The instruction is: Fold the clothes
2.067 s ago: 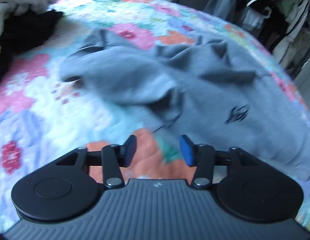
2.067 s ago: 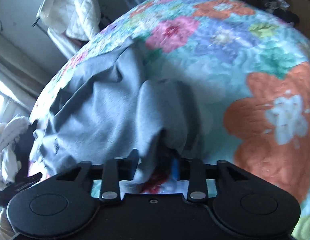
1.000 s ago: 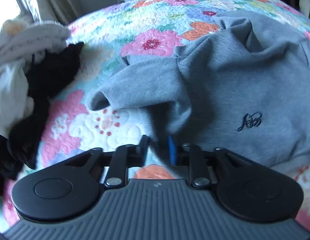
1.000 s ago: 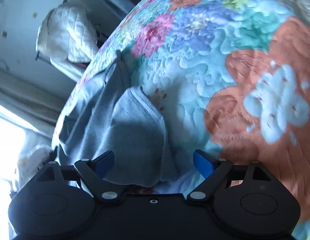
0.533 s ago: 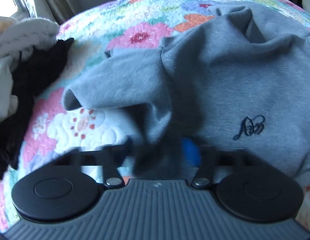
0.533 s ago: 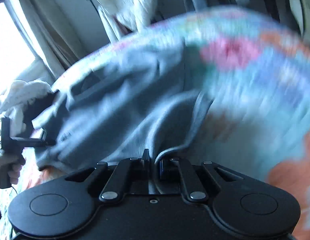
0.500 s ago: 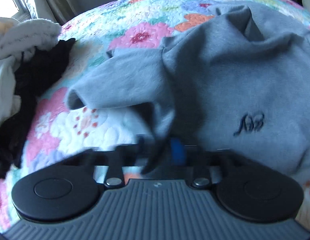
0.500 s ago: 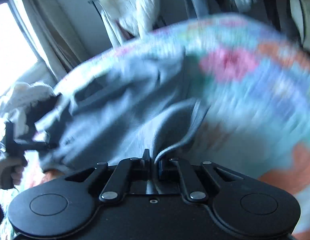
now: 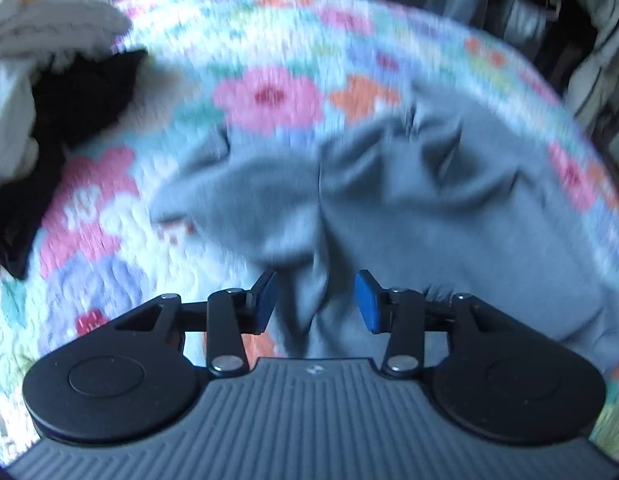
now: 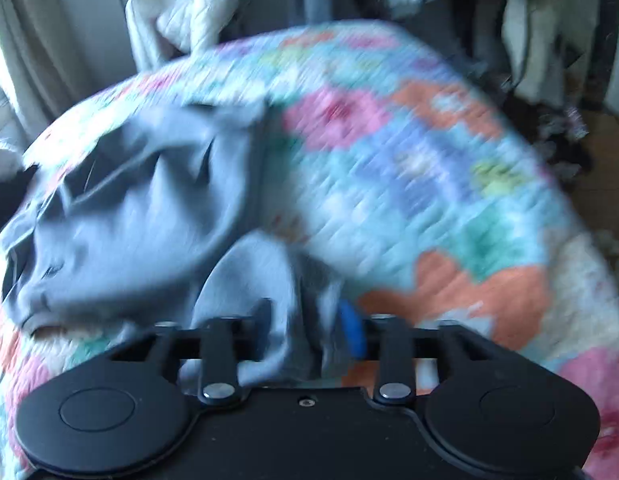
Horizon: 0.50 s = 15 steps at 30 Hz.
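Clothes pile, seemingly white and black, borders grey sweatshirt on quilt.

Floral quilt covers bed; curtains daylit.

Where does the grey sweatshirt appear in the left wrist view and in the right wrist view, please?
Left wrist view: grey sweatshirt fills the centre and right, a fold running down between the tool's fingers.
Right wrist view: grey sweatshirt lies at left and centre, a fold reaching the tool.
Shared landmark: the floral quilt beneath it.
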Each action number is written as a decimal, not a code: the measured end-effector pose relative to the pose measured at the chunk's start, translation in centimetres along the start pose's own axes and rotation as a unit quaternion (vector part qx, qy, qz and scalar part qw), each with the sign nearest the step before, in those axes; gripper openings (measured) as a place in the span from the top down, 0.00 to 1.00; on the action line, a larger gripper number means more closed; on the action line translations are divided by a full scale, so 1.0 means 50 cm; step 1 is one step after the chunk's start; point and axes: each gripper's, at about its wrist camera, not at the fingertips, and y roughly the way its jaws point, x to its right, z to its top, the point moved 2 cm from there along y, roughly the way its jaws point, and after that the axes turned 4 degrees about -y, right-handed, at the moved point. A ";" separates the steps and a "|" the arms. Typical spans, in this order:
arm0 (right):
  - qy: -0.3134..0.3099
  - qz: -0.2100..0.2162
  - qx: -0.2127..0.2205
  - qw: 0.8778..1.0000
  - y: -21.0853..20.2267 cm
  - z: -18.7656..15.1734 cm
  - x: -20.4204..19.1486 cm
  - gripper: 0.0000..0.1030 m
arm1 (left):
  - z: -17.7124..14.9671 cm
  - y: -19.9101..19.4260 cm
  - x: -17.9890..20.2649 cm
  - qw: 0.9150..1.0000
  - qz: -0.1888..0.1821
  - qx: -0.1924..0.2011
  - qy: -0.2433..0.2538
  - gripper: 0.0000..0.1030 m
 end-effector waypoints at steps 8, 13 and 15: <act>-0.060 0.098 0.074 0.991 -0.031 0.176 -0.012 0.46 | 0.100 0.073 0.136 0.997 -0.043 0.071 0.005 0.46; -0.117 0.160 0.072 0.977 0.063 0.233 -0.042 0.45 | 0.163 0.216 0.234 0.995 -0.081 0.036 -0.036 0.46; -0.127 0.168 0.031 0.977 0.116 0.223 -0.038 0.45 | 0.182 0.266 0.267 0.997 -0.050 0.043 -0.027 0.46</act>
